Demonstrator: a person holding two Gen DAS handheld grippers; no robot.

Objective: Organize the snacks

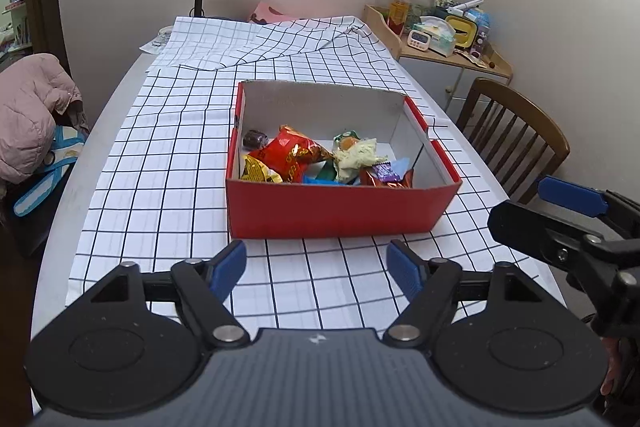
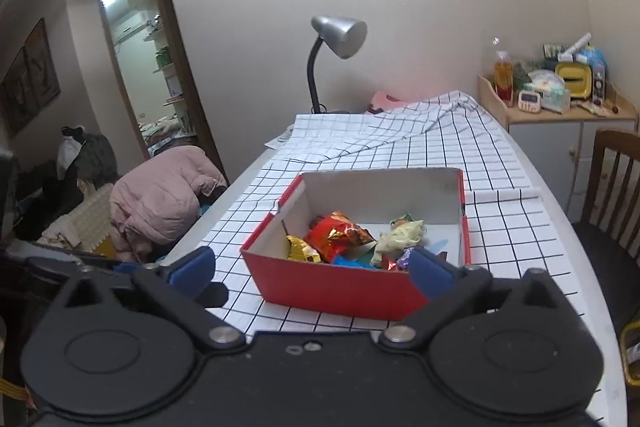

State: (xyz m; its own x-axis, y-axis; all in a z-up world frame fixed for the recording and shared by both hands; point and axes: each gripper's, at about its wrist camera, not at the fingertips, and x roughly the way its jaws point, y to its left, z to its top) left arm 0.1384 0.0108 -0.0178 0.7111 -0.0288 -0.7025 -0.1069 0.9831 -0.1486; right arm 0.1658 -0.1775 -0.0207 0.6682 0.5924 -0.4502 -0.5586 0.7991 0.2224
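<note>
Both grippers, left gripper (image 1: 316,269) and right gripper (image 2: 314,269), stand apart and empty near the tabletop's front edge; all snacks (image 1: 316,159) seem boxed in the red box (image 1: 340,207), so withdraw gently.

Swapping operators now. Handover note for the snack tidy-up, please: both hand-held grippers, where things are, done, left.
Left hand-held gripper: open, empty, over the checked cloth just short of the red box.
Right hand-held gripper: open wide, empty, also on the near side of the box.
Snacks: all visible ones lie in the box, among them a red packet, a yellow one, a pale green one and a dark piece in the far left corner.
Done: no loose snacks show on the cloth.
Left: apparently nothing to collect; check the areas outside both views.
</note>
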